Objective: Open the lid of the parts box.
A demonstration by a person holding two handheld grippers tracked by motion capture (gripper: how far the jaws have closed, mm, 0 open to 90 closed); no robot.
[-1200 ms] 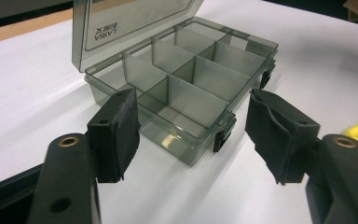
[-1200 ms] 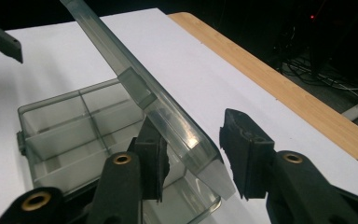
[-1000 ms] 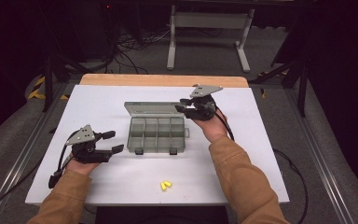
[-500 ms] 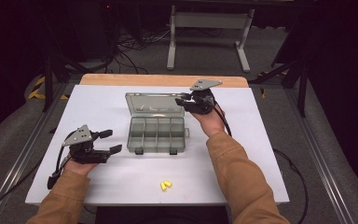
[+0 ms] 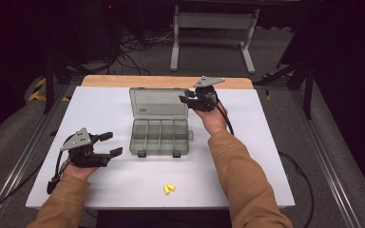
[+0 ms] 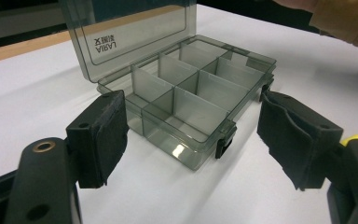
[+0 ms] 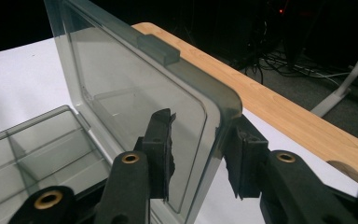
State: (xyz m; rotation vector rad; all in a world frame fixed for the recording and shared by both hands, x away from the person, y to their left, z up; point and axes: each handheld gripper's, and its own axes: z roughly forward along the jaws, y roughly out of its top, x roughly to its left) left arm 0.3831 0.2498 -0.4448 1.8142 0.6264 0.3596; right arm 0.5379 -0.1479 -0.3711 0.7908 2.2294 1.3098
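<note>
- High view: from above the near edge, looking forward and down over the table [image 5: 123, 185].
- Both gripper views: low and close, sharing the open box [image 6: 200, 93] [image 7: 135, 102] [image 5: 160, 123].

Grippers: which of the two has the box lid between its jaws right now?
The right gripper: its jaws straddle the lid edge. The left gripper rests open, apart from the box.
</note>
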